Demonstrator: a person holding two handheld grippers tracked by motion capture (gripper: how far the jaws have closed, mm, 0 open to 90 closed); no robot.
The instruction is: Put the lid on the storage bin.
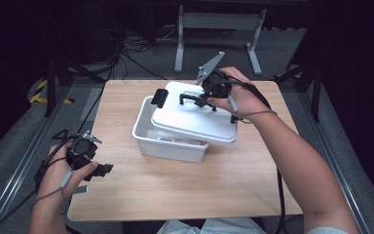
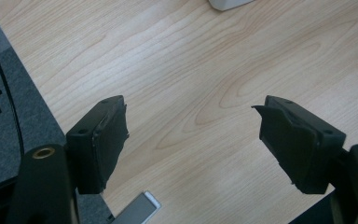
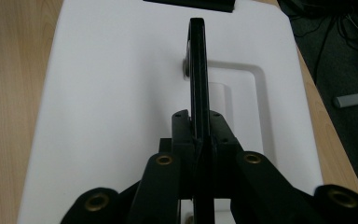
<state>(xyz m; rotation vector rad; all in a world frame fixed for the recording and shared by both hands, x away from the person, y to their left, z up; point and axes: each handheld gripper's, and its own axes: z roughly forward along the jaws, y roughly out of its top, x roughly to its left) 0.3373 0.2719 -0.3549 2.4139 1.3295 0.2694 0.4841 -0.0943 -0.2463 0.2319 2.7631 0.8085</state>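
The right gripper (image 3: 198,140) has its fingers (image 3: 182,126) closed on the black handle (image 3: 196,65) of the white lid (image 1: 195,114) — the lid sits askew across the white bin (image 1: 168,139), under those fingers. The left gripper (image 2: 191,140) hovers near the desk (image 1: 175,185) edge, fingers (image 2: 100,144) spread wide, empty — bare wood between them
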